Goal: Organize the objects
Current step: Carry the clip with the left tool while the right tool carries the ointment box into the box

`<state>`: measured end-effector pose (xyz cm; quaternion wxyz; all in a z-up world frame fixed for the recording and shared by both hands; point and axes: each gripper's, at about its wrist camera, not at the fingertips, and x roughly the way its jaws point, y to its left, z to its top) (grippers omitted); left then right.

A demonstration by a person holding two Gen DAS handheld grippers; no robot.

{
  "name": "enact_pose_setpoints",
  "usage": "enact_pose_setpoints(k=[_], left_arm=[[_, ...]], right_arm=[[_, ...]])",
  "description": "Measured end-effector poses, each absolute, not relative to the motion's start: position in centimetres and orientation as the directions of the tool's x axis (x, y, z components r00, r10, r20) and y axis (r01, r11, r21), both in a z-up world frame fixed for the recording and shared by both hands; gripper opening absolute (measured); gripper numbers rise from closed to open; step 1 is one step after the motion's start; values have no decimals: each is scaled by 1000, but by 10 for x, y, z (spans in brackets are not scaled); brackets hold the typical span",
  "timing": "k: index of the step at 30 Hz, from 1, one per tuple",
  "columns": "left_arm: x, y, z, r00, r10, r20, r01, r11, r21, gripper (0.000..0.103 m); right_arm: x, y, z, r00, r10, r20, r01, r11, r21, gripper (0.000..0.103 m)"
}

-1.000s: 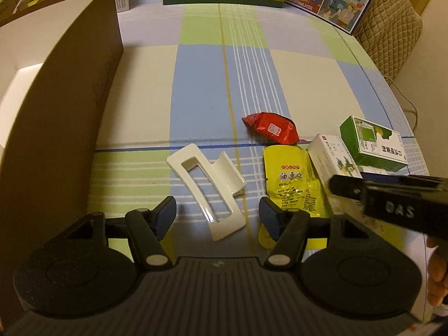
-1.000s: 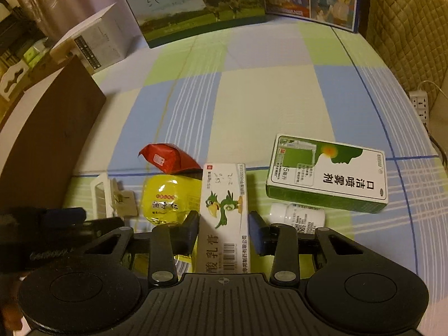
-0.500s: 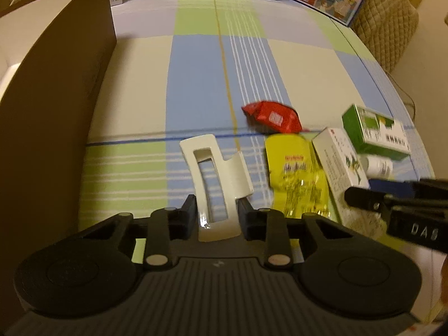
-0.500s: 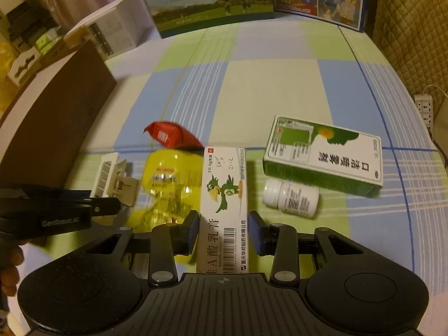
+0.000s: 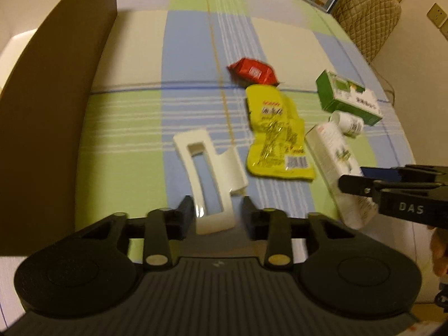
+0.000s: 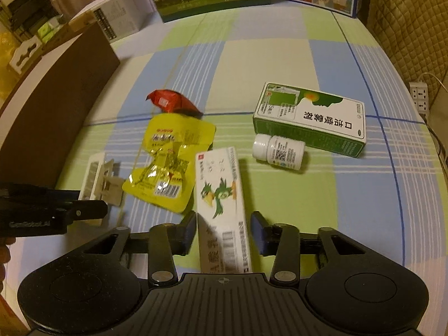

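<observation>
Both tools reopened, white clip (image 5: 208, 179) glossy

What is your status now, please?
Left gripper jaws just opening, hair clip between them. Right gripper same, parrot box between them. Yellow pouch lies beside both.

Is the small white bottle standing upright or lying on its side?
Lying on its side. The bottle rests along the cloth, cap pointing sideways, beside the green box.
</observation>
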<state>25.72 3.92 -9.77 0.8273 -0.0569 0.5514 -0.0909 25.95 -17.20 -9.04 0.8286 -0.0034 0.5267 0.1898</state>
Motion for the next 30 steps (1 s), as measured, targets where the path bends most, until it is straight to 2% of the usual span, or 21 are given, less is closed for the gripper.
enact_pose_setpoints(k=[1,4,6,11,13,17,19,30], left_arm=[[259,38,-96,385,-213,-898,84,977,-195,50],[267,36,-93,401,-216,-890,78,976,-202,57],[274,35,-94,403,-208,-891,61,978,-201,57],[284,35,-99,404,-196,-894,43,980,-195,50],[284,35,-100,399,-189,-897,47,981,-186,39],[281,35,-99,401,-188,-897,57,982,-181,38],[278,34,-99,402,-178,-898,65,984,-166,38],[264,34,-87,421,-186,-888,65,982,-175,37]], right_arm=[[260,-172,-91,378,310,-872,-320,928,190,46],[263,-170,-92,385,306,-871,-331,926,179,47],[264,-169,-93,386,303,-871,-338,925,172,47],[263,-163,-95,396,299,-868,-368,918,148,47],[263,-160,-96,397,298,-868,-381,914,139,47],[260,-155,-98,400,291,-869,-404,907,118,45],[259,-154,-99,400,282,-872,-408,907,105,36],[249,-154,-83,416,304,-857,-434,895,106,35]])
